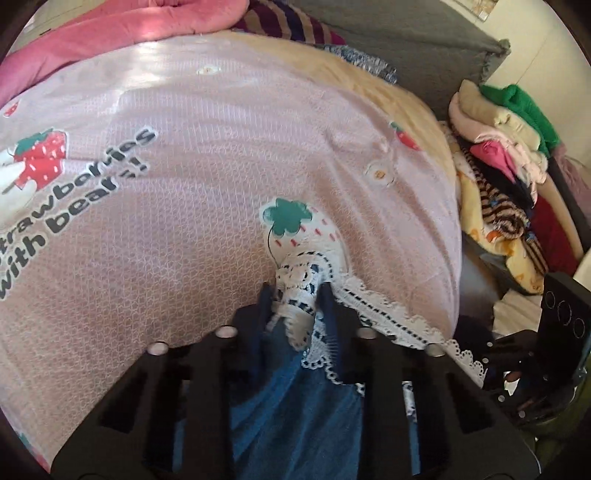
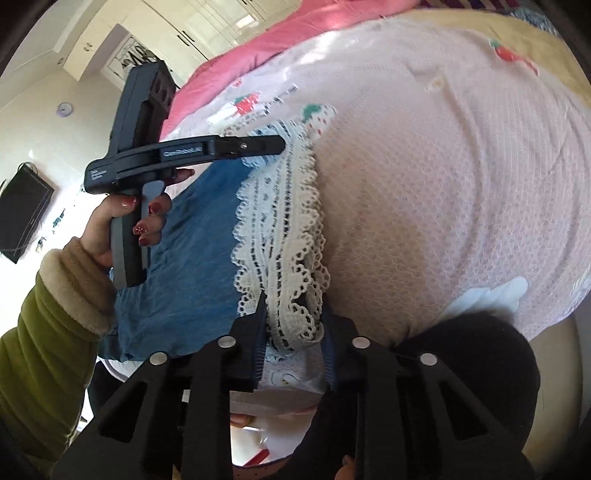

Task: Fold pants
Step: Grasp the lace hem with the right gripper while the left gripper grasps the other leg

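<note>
The pants are blue denim (image 1: 295,398) with a white lace hem (image 1: 388,317). They lie on a pink strawberry-print bed cover (image 1: 184,184). My left gripper (image 1: 295,291) is shut on one end of the lace hem. My right gripper (image 2: 293,299) is shut on the other end of the lace hem (image 2: 284,229), with the denim (image 2: 192,273) spreading to its left. The left gripper (image 2: 273,144) and the hand holding it also show in the right wrist view, at the hem's far end.
A pink quilt (image 1: 110,33) lies at the far edge of the bed. A pile of folded clothes (image 1: 506,155) sits off the bed's right side. A grey headboard (image 1: 424,48) stands behind. A black cap (image 2: 461,369) lies near my right gripper.
</note>
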